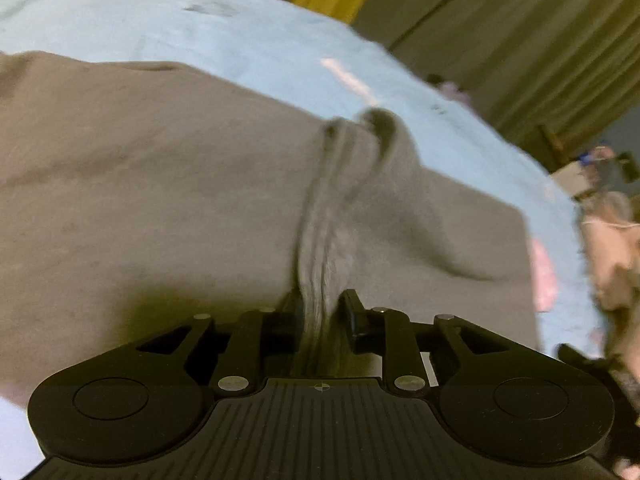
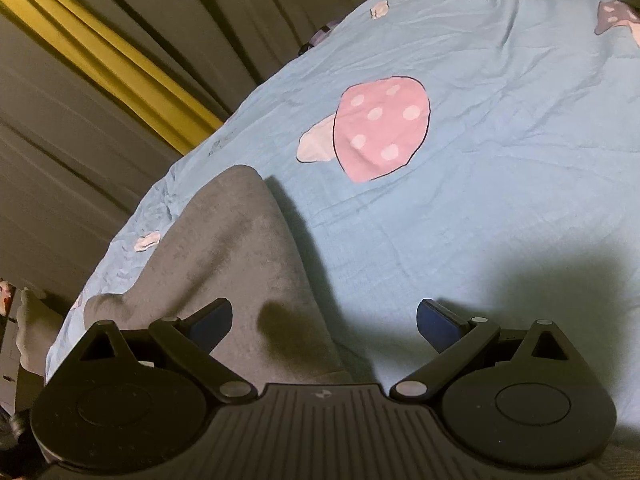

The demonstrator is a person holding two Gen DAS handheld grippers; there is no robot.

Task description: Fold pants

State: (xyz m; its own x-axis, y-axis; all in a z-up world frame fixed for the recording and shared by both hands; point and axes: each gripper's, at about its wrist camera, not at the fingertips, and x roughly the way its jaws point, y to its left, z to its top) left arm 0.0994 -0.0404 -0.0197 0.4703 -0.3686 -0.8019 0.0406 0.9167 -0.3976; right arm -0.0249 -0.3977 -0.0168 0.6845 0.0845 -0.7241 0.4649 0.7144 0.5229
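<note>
Grey pants (image 1: 160, 184) lie spread on a light blue bedsheet (image 1: 248, 36). My left gripper (image 1: 320, 312) is shut on a bunched ridge of the pants' fabric (image 1: 320, 240), which rises in a fold between the fingers. In the right wrist view, part of the grey pants (image 2: 236, 256) lies at the lower left on the sheet (image 2: 500, 184). My right gripper (image 2: 324, 320) is open and empty, just above the pants' edge, its left finger over the fabric and its right finger over bare sheet.
The sheet has a pink mushroom print (image 2: 376, 128). Grey curtains (image 2: 80, 152) with a yellow strip (image 2: 112, 60) hang past the bed's far edge. Clutter (image 1: 600, 176) stands beside the bed at the right of the left wrist view.
</note>
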